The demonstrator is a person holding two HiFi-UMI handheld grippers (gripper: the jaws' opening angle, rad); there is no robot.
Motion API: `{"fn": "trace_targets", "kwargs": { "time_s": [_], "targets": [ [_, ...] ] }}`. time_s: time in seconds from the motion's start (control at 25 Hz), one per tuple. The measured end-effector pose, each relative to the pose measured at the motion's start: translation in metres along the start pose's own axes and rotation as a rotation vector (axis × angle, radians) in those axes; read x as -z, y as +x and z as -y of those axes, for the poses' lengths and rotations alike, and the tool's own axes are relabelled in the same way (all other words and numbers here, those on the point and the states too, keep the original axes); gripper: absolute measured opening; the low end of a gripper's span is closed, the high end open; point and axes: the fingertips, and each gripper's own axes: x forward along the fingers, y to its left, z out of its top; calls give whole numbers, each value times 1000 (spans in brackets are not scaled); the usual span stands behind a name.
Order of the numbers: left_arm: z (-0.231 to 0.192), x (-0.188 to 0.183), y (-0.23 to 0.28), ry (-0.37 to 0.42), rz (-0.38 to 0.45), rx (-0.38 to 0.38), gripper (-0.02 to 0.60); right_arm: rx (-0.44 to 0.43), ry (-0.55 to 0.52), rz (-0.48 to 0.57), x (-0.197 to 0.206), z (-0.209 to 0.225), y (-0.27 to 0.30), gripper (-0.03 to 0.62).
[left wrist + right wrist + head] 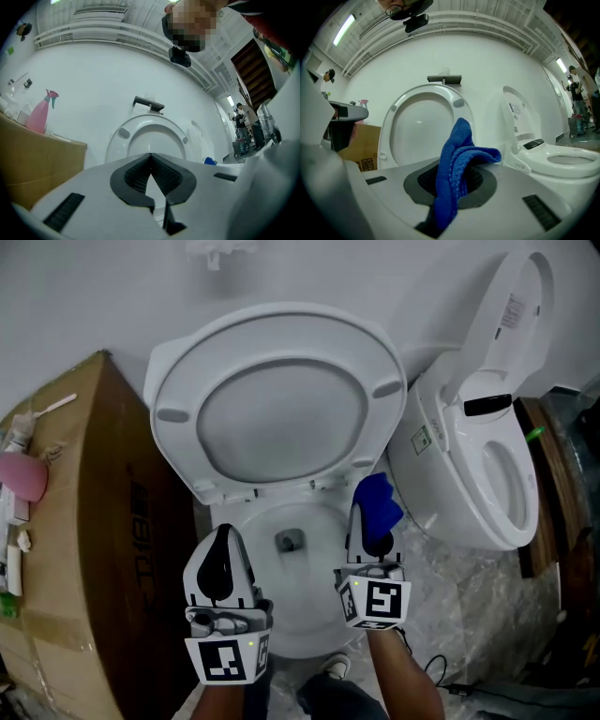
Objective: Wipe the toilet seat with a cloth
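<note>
The white toilet seat (281, 334) stands raised against the wall, with its underside and two bumpers facing me, above the open bowl (309, 615). My right gripper (371, 526) hovers over the bowl's right rim, shut on a folded blue cloth (377, 502) that sticks out past its tips. The right gripper view shows the cloth (461, 150) pinched between the jaws and the raised seat (457, 110) behind it. My left gripper (223, 532) hangs over the bowl's left rim, shut and empty. In the left gripper view its pads (140, 174) meet in front of the seat (123, 132).
A second white toilet (487, 474) with its lid up stands close on the right. A large cardboard box (84, 521) on the left carries a pink spray bottle (23, 474) and small items. A cable (441, 676) lies on the plastic-covered floor, and a shoe (334, 667) is below.
</note>
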Motion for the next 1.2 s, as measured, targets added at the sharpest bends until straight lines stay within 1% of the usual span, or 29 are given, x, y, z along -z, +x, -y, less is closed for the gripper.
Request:
{"fn": "trace_targets", "kwargs": {
  "time_s": [0.08,0.16,0.24,0.4,0.6,0.88,1.2],
  "targets": [
    [-1,9,0,-3,-3,-2,12,20,-9,-10,14,5,10,63],
    [-5,15,1,0,-5,-13,12,39,-41,-16,24,9,22,63],
    [-11,19,2,5,-1,-30,12,46,-71,-24,32,12,35,63],
    [-19,27,5,3,-2,-46,12,50,-85,-41,43,15,53,63],
    [-30,33,9,-3,-8,-59,12,67,-70,-52,53,12,65,63],
    [-49,37,7,-6,-15,-81,12,69,-64,-72,64,5,76,63],
    [-68,35,-1,-8,-12,-113,12,40,-26,-105,78,-27,80,63]
  ]
}}
